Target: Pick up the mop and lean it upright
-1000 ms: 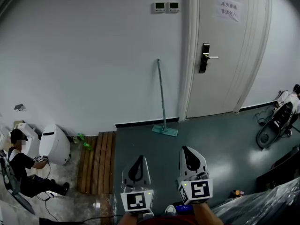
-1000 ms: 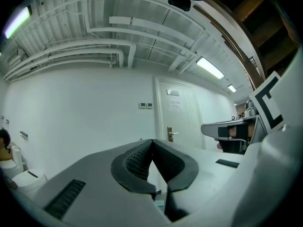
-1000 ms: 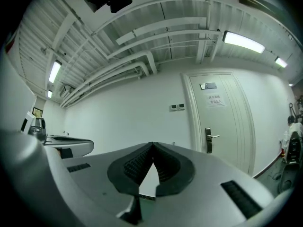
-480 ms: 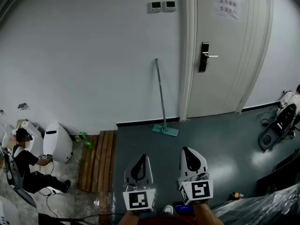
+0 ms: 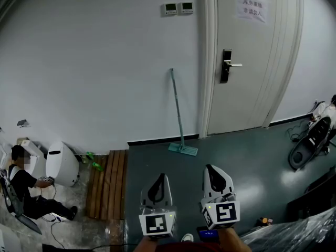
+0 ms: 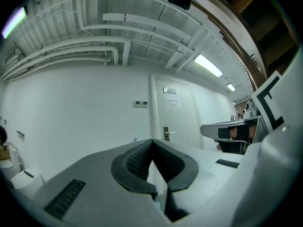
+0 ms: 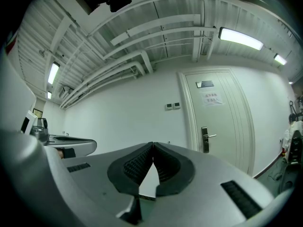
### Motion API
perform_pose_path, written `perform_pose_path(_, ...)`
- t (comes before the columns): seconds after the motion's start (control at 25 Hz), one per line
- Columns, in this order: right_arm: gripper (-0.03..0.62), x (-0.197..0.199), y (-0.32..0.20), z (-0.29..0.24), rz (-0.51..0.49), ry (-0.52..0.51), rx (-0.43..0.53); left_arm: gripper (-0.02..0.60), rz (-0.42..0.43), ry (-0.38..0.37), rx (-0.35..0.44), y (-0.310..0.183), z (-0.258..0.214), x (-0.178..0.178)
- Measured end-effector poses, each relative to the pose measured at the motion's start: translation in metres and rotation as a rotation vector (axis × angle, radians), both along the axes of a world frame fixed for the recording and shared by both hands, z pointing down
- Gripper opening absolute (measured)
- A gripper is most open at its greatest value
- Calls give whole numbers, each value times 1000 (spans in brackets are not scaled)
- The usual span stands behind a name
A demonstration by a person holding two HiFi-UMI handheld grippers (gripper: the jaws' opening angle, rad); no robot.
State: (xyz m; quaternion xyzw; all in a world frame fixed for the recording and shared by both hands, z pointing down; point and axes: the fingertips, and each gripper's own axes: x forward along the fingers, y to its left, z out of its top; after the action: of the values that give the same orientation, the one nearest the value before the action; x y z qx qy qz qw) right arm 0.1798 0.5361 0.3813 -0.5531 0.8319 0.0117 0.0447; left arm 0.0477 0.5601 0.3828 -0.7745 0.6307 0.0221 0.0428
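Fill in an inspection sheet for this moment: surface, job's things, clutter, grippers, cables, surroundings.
Surface: dark floor, with wooden slats at the left by the wall.
Job's things: mop stands leaning on the white wall beside the door frame, its head on the floor.
Clutter: white machine at the left; plastic sheet at the lower right.
Grippers: left gripper shut and empty; right gripper shut and empty; both are far from the mop.
Cables: a cable lies on the floor beside the seated person.
Surroundings: closed door; two wall panels; seated person at the left.
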Motion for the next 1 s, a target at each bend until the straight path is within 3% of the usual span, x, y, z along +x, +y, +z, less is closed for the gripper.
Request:
perform_pose_path(0.32, 18, -20, -50, 1, 6, 19, 5, 14, 12, 11, 22, -52, -3, -18)
perform_pose_path(1.0, 18, -104, -195, -9, 51, 44, 7, 14, 60, 15, 24, -201, -10, -100)
